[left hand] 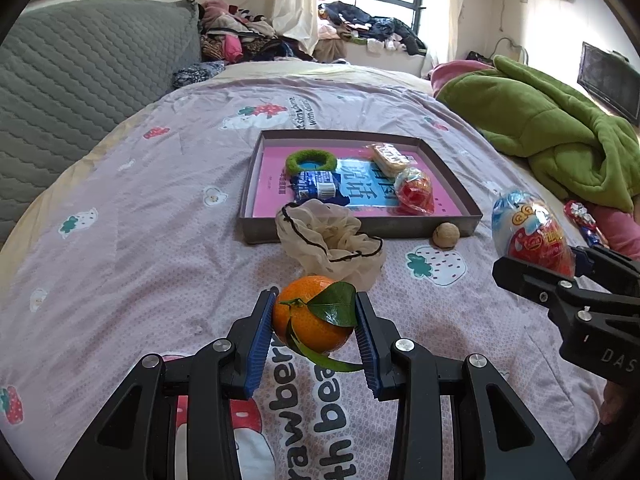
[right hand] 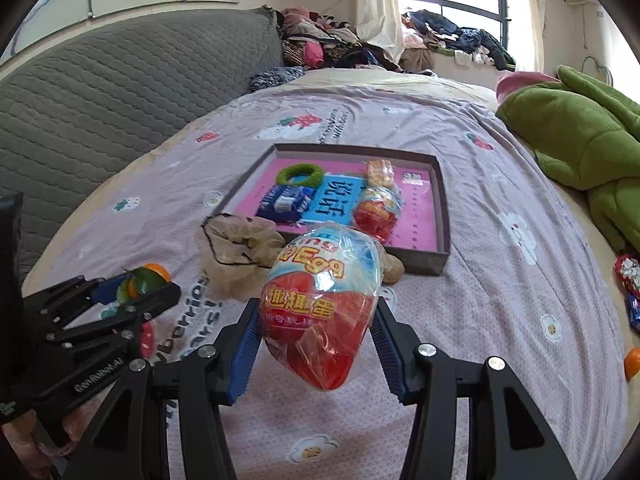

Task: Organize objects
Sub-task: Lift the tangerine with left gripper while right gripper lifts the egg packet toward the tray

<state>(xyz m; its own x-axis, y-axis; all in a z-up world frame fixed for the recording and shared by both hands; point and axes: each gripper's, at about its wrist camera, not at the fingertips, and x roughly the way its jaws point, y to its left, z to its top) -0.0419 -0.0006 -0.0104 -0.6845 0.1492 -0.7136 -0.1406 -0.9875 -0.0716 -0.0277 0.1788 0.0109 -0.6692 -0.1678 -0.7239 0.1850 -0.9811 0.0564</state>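
Note:
My left gripper (left hand: pixel 316 316) is shut on an orange with green leaves (left hand: pixel 314 314) and holds it over the bed, short of the tray. My right gripper (right hand: pixel 318 320) is shut on a red and blue toy egg in plastic wrap (right hand: pixel 320 304); that egg also shows in the left wrist view (left hand: pixel 532 234). A shallow grey tray with a pink floor (left hand: pixel 456 184) lies ahead on the bed. It holds a green ring (left hand: pixel 310 160), a blue packet (left hand: pixel 316 186), a biscuit pack (left hand: pixel 390 156) and another toy egg (left hand: pixel 416 192).
A cream mesh bag with a black cord (left hand: pixel 332 240) and a walnut (left hand: pixel 446 235) lie at the tray's near wall. A green blanket (left hand: pixel 560 128) is heaped to the right. A candy (right hand: pixel 630 270) and another orange (right hand: pixel 633 362) lie at the far right. A grey headboard (left hand: pixel 80 72) stands left.

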